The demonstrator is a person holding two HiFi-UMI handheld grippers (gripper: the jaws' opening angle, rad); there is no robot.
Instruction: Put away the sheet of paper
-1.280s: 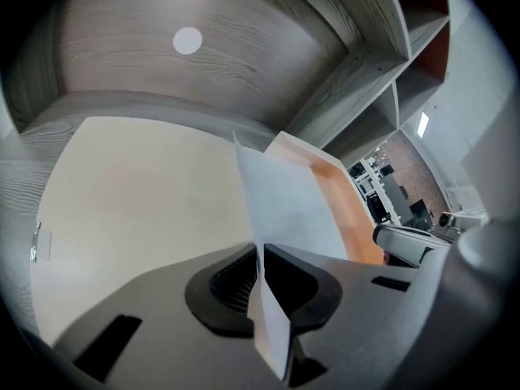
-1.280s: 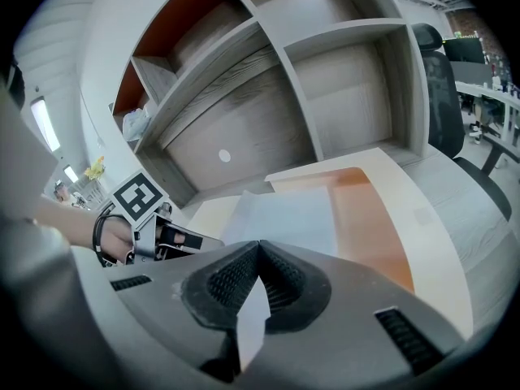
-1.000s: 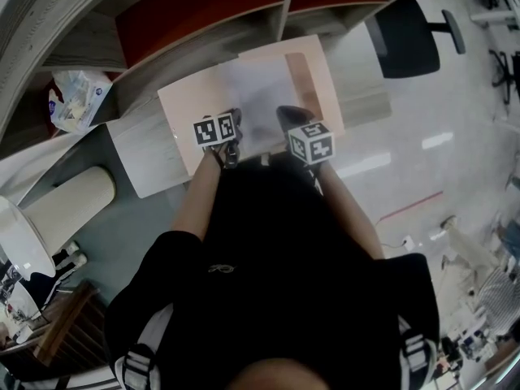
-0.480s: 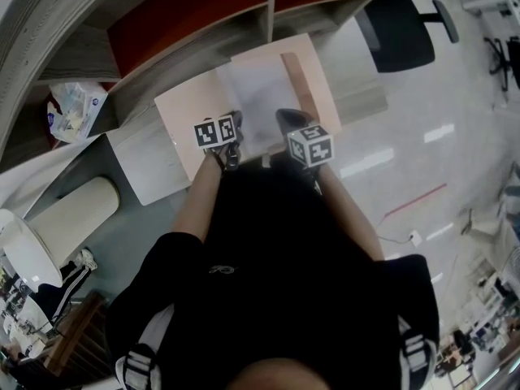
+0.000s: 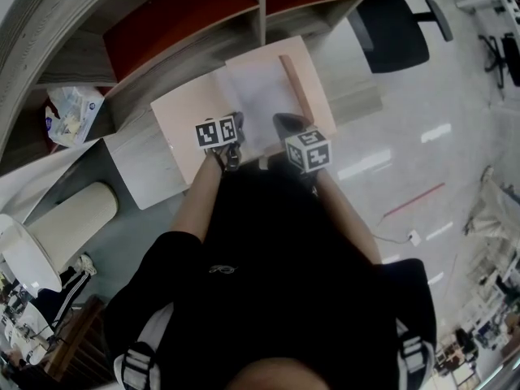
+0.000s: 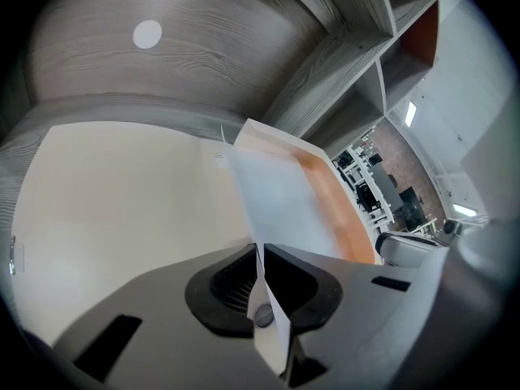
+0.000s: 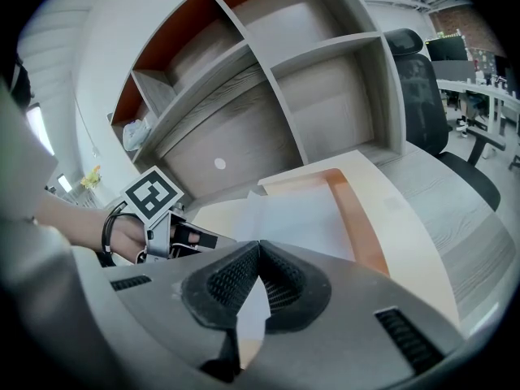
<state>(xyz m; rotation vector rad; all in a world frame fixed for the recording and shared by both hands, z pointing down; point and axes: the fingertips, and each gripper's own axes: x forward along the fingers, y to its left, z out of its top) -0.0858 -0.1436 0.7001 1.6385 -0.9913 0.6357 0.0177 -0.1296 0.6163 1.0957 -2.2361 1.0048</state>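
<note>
Pointing lengthwise toward shelves (image 5: pixel 187 15), sheet of paper (image 5: pixel 264 96), pinched in left claw (image 6: pixel 260 254) and right claw (image 7: pixel 258 246)

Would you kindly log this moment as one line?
left tool: shut on sheet | right tool: shut on sheet | sheet: over open folder

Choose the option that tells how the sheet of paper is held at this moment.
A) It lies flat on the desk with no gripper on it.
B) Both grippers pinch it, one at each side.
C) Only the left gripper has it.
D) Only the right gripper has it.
B: the left gripper and the right gripper each show their jaws closed on an edge of the sheet of paper.
</note>
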